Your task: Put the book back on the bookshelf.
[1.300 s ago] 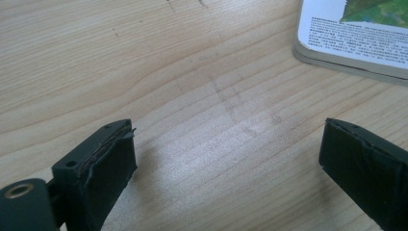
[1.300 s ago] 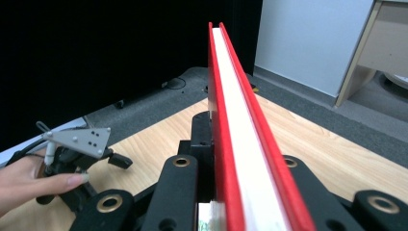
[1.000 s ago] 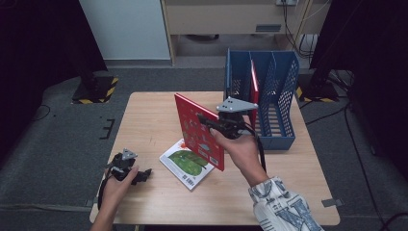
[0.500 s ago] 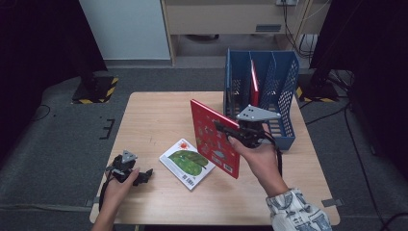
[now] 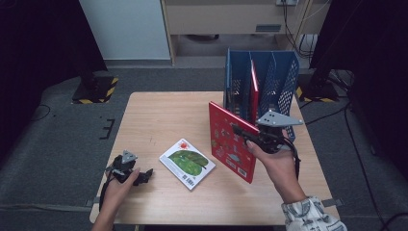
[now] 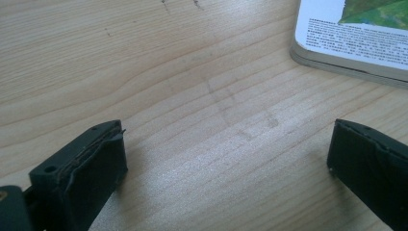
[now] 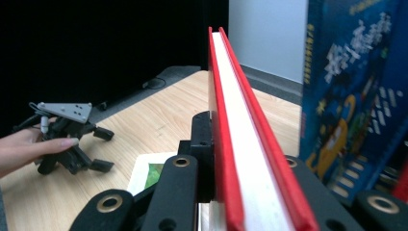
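Observation:
My right gripper (image 5: 239, 131) is shut on the top edge of a red picture book (image 5: 230, 147), held upright just in front of the blue file rack (image 5: 269, 79). In the right gripper view the book's red edge (image 7: 235, 110) runs up between the jaws of the right gripper (image 7: 245, 166). A white book with a green picture (image 5: 187, 162) lies flat on the table. My left gripper (image 5: 142, 176) rests at the front left; its jaws have just been opening, and nothing but bare wood lies between them in the left gripper view (image 6: 226, 144).
The rack holds another red book (image 5: 253, 94) upright in a middle slot. A blue printed surface (image 7: 356, 86) stands close on the right in the right gripper view. The wooden table (image 5: 163, 120) has dark floor on every side. The white book's corner (image 6: 351, 38) lies ahead of the left jaws.
The right hand has carried the red book to the right, closer to the blue rack. The left hand has stayed in place.

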Demonstrator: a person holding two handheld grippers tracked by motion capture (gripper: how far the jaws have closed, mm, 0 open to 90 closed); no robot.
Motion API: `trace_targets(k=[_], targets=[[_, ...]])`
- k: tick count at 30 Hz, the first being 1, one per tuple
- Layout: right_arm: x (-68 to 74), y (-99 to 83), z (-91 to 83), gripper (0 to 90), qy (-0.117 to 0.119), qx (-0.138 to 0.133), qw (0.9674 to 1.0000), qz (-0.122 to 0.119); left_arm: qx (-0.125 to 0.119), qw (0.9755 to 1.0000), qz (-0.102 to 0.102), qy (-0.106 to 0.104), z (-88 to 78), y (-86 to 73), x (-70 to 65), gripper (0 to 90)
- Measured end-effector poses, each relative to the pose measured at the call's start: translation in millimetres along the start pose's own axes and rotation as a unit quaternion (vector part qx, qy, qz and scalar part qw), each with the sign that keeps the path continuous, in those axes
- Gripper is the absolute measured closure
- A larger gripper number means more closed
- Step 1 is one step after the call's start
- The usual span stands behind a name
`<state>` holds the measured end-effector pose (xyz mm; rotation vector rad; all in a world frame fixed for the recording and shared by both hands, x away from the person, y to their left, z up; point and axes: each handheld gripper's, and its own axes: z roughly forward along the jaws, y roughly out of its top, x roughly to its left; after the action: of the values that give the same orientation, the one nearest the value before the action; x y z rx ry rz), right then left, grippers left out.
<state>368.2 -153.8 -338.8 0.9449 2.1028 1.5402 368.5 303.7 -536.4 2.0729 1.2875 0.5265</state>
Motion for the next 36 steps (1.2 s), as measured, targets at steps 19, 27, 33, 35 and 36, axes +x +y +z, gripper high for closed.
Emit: trace_targets(k=[19,27,33,35,36], targets=[[-27.3,-13.3,-54.3,79.2,-0.04,-0.006,0.9989,0.023,-0.002,1.0,0.0,-0.001,0.7,0.4,-0.7,0.0],[-35.3,8.9,-77.3,79.2,-0.063,-0.021,0.997,0.039,0.0,1.0,0.003,-0.003,1.4,1.5,-1.2,0.0],[-43.7,32.1,-88.1,79.2,-0.078,-0.03,0.9957,0.039,0.0,1.0,0.004,-0.003,1.4,1.5,-1.3,0.0],[-47.7,38.8,-90.3,79.2,-0.083,-0.032,0.9952,0.041,0.0,1.0,0.004,-0.003,1.4,1.5,-1.4,0.0],[-48.7,41.3,-91.1,79.2,-0.085,-0.032,0.9951,0.04,0.0,1.0,0.004,-0.004,1.4,1.5,-1.4,0.0]])
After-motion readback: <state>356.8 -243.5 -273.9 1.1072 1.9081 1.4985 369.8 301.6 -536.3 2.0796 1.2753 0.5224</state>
